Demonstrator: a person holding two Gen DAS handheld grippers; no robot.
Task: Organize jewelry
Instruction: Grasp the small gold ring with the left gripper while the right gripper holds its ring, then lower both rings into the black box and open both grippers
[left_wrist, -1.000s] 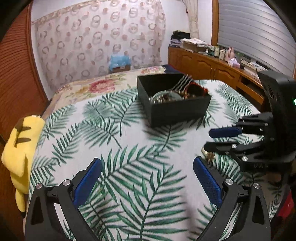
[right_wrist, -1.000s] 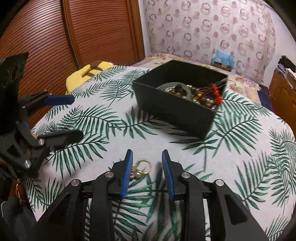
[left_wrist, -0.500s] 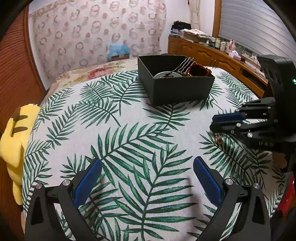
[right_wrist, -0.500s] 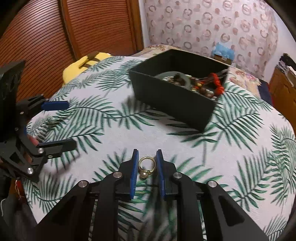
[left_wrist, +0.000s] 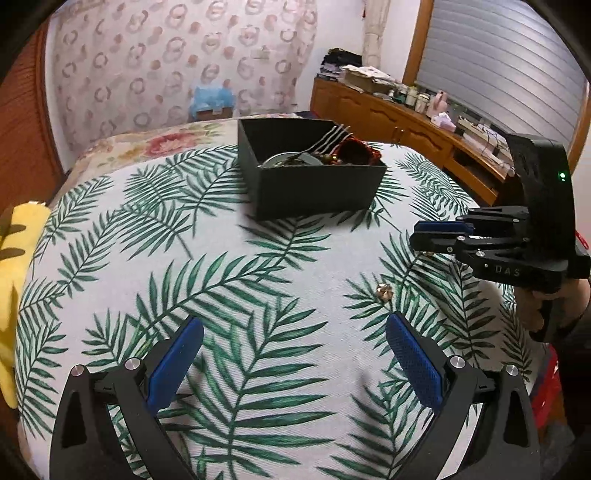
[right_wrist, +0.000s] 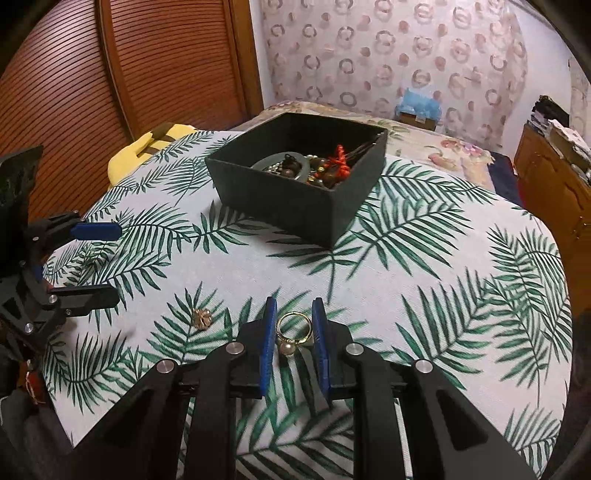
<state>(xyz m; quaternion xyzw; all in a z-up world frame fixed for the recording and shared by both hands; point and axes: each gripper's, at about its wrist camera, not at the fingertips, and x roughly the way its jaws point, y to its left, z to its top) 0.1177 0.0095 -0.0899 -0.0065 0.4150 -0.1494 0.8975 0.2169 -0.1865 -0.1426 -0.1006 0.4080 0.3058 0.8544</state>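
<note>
We see the right gripper (right_wrist: 294, 325) clamped on a gold ring (right_wrist: 294, 328), held above the leaf-print cloth (right_wrist: 424, 258). Our left gripper (left_wrist: 293, 360) hovers wide apart, holding nothing. A small gold earring (right_wrist: 202, 318) lies between them; farther off stands the black box (right_wrist: 295, 195) of jewelry.

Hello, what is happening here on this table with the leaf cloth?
A person is tidying jewelry with two handheld tongs. The right tongs are closed on a gold ring with a pearl, held just above the tablecloth. The left tongs are open and hold nothing. A small gold piece lies loose on the cloth. The black box further back already contains beads and a bangle.
</note>
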